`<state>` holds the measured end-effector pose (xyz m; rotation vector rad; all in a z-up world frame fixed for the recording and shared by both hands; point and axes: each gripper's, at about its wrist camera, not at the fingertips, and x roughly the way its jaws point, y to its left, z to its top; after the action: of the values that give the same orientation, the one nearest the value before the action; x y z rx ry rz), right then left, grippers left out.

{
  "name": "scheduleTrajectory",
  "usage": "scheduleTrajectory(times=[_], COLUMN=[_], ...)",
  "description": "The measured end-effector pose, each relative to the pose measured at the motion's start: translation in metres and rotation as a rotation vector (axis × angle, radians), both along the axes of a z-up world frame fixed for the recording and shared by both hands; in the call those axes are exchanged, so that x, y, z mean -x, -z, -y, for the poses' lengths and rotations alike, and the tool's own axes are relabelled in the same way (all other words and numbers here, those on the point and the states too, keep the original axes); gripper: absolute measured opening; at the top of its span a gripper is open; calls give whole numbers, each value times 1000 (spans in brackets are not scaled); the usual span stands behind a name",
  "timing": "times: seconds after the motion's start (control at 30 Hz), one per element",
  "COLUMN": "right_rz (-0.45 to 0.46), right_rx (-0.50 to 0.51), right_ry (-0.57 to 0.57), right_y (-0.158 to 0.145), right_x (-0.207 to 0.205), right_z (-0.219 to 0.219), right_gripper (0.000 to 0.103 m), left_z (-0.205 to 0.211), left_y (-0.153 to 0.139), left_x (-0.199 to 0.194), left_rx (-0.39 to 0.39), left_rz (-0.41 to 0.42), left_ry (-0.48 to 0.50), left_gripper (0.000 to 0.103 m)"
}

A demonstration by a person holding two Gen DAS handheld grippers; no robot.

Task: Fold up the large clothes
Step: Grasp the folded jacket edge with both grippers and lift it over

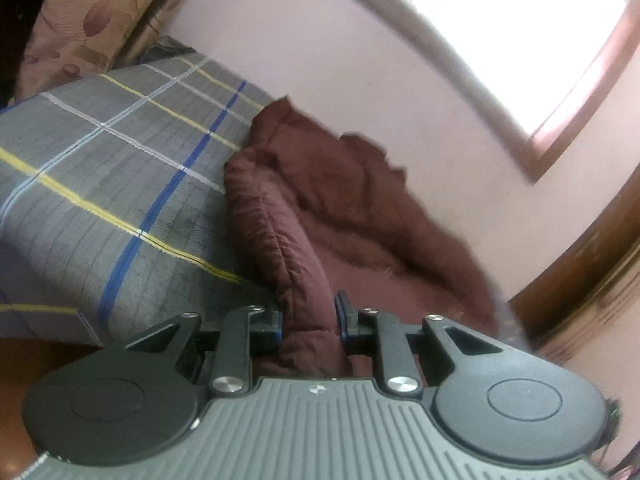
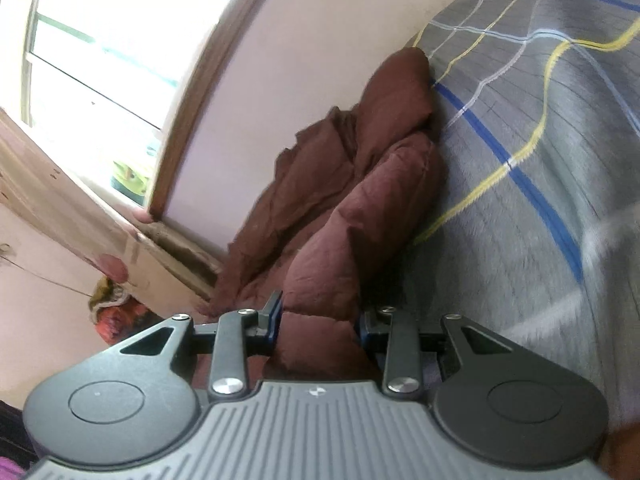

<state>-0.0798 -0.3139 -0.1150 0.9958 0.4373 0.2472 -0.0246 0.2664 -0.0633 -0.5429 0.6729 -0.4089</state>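
Claws left (image 1: pixel 309 322) and right (image 2: pixel 320 320) each clamped the maroon jacket (image 1: pixel 320 200) on the bed (image 1: pixel 100 180), mid-fold; laying flat probably followed.

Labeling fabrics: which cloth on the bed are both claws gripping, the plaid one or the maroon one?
The maroon puffy jacket: left claw and right claw each pinch a fold of it. The grey plaid bedsheet lies ungripped beneath.

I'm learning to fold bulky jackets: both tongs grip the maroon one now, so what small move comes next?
Probably draw both ends toward you, away from the wall: the left tongs and right tongs each pinch the maroon padded jacket, still bunched on the grey plaid bedsheet.
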Motion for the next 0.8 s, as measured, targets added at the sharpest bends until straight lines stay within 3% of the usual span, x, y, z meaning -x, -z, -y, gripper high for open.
scheduleTrajectory(times=[0.17,0.33,0.6,0.8], right_rz=[75,148,216,248], right_rx=[-92,-131,-128,-114], right_ry=[5,16,-1,25], right_y=[-14,-29,-50,-68], right_x=[29,29,-5,-36], right_z=[-4,1,12,21], right_gripper=[33,31,29,27], left_z=[2,9,13,21], left_y=[-25,-44,-60,-72], left_x=[25,22,-3,-37], left_rx=[28,65,169,178], left_rz=[77,141,204,263], left_ry=[-20,-41,-108,-137], left_gripper=[23,23,23,23])
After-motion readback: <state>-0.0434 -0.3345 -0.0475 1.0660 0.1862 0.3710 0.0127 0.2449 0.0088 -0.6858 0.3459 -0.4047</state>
